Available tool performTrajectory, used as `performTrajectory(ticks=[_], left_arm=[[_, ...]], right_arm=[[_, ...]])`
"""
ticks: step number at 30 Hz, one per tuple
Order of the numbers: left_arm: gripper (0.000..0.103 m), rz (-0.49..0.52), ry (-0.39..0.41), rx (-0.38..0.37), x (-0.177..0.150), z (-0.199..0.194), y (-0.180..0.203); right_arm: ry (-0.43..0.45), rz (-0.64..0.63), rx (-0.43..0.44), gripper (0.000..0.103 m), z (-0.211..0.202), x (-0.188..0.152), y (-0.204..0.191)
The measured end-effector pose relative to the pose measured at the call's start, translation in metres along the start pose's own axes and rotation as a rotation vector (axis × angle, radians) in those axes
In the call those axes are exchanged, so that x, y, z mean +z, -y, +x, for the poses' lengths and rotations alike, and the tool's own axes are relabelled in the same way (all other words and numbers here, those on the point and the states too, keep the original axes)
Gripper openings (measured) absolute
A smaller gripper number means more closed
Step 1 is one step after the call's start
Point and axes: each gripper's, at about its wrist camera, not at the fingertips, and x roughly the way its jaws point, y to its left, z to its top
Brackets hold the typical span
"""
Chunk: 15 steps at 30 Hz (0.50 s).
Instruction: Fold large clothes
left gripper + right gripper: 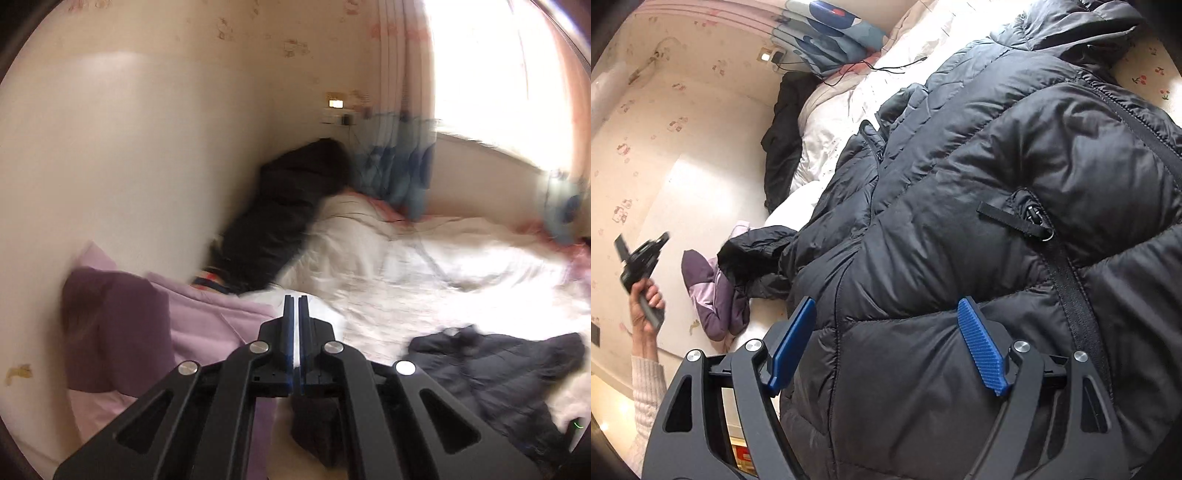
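Task thing: the black down jacket (979, 192) lies spread on the bed (831, 122), front side up, its zipper (1067, 280) running down the right part of the view
Right gripper (886, 339): the jaws stand wide apart, just over the lower part of the jacket; the blue pads do not press on the cloth, so nothing is held
Left gripper (295, 306): the jaws are fully closed and empty; the person's left hand (646, 295) holds it up in the air, well apart from the jacket
Risk of a thin grip: the puffy shell is slippery, and I judge that the right jaws can close on the outer layer only and lose it when lifting
Risk of a one-side fold: with the left gripper away, the jacket can drag and fold crooked
Risk of catching: the sleeve cuff (753, 258) lies near the purple garment (713, 295) and can pull it along
Risk at the zipper: the pull tab (1034, 221) can catch on a pad
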Motion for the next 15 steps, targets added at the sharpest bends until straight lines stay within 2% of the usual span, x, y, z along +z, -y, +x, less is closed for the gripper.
performTrajectory(ticks=[1,2,3,4,5,7,9,11,13,15], left_arm=[[0.003,0.066,-0.012,-0.047,-0.007,-0.003,0.007],[0.003,0.165,-0.026,-0.058,-0.016,-0.003,0.023],[0.004,0.314,-0.067,-0.051,-0.032,0.002,0.05],[0.028,0.464,-0.118,-0.028,-0.049,0.011,0.078],[0.092,0.624,-0.154,0.023,-0.07,0.023,0.108],[0.096,0.913,-0.124,0.136,-0.107,0.036,0.152],[0.096,1.148,-0.163,0.178,-0.142,0.06,0.186],[0.096,1.265,-0.204,0.182,-0.156,0.079,0.207],[0.096,1.428,-0.235,0.242,-0.176,0.101,0.214],[0.096,1.549,-0.334,0.269,-0.19,0.133,0.215]], right_arm=[[-0.003,0.001,-0.006,0.076,0.001,-0.001,0.0],[-0.005,0.004,-0.01,0.076,0.004,-0.002,0.001],[-0.008,0.008,-0.015,0.076,0.005,-0.002,0.001],[-0.011,0.01,-0.021,0.076,0.007,-0.003,0.001],[-0.012,0.01,-0.028,0.077,0.009,-0.004,0.001],[-0.015,0.001,-0.04,0.078,0.011,-0.005,-0.001],[-0.017,-0.004,-0.047,0.079,0.012,-0.006,-0.001],[-0.024,0.0,-0.049,0.079,0.014,-0.006,0.0],[-0.029,0.006,-0.047,0.079,0.014,-0.006,0.001],[-0.033,0.013,-0.039,0.08,0.015,-0.005,0.003]])
